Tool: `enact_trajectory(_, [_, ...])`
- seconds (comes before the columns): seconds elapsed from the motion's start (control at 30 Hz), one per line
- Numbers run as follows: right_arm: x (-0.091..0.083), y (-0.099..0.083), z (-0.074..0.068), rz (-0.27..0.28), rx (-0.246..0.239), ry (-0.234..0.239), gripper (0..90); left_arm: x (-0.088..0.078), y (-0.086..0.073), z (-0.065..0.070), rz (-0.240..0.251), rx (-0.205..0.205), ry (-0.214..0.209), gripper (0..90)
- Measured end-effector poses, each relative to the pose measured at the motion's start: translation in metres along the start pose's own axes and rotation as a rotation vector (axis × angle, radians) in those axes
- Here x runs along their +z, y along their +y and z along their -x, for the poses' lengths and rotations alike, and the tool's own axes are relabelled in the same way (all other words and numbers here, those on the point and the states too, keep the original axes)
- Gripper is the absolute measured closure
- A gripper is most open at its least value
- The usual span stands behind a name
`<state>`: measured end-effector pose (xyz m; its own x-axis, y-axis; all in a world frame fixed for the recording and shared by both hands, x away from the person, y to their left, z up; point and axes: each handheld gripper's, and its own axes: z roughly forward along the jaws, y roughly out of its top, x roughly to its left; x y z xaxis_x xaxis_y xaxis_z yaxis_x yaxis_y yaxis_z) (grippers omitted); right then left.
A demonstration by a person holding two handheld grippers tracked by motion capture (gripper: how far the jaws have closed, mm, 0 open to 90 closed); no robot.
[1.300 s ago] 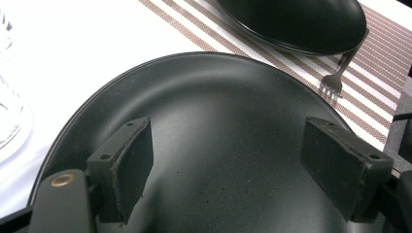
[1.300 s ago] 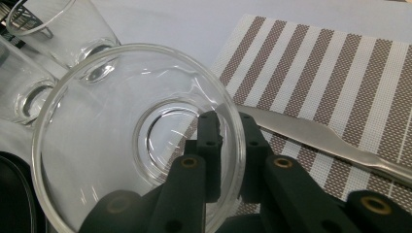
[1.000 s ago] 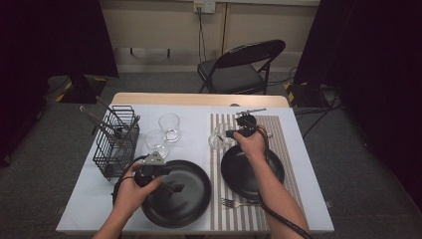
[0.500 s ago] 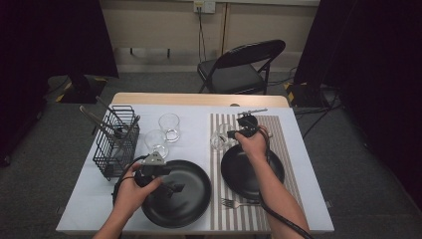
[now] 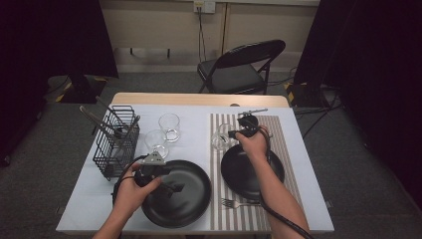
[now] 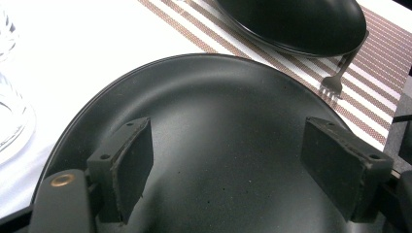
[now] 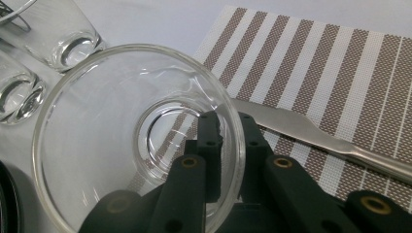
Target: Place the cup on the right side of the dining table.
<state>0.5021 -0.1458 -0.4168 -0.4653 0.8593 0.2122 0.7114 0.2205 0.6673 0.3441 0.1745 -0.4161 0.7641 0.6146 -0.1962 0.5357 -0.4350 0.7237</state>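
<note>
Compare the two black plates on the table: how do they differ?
The left black plate lies on the bare white table; the right black plate lies on the striped placemat. The left one looks larger. The open left gripper hangs over the left plate; a forearm crosses the right one, with a fork beside it. Both are round, dark and empty.

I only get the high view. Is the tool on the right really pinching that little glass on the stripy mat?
Observer: Yes. The right tool is shut on the clear round glass, its rim between the jaws.
Operator: Anything beside it?
Observer: A flat silver metal utensil handle lies on the brown-and-white striped placemat.
Operator: And the other tool?
Observer: The left tool is open, jaws spread over the large black round plate, gripping nothing.
</note>
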Motion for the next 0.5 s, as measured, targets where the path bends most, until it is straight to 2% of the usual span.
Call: enact_trajectory(0.5, [0.0028,-0.0016,0.0003,-0.015,-0.004,-0.011,83.4,-0.0009,0.0004,0.0005,0.003,-0.001,0.004,19.4])
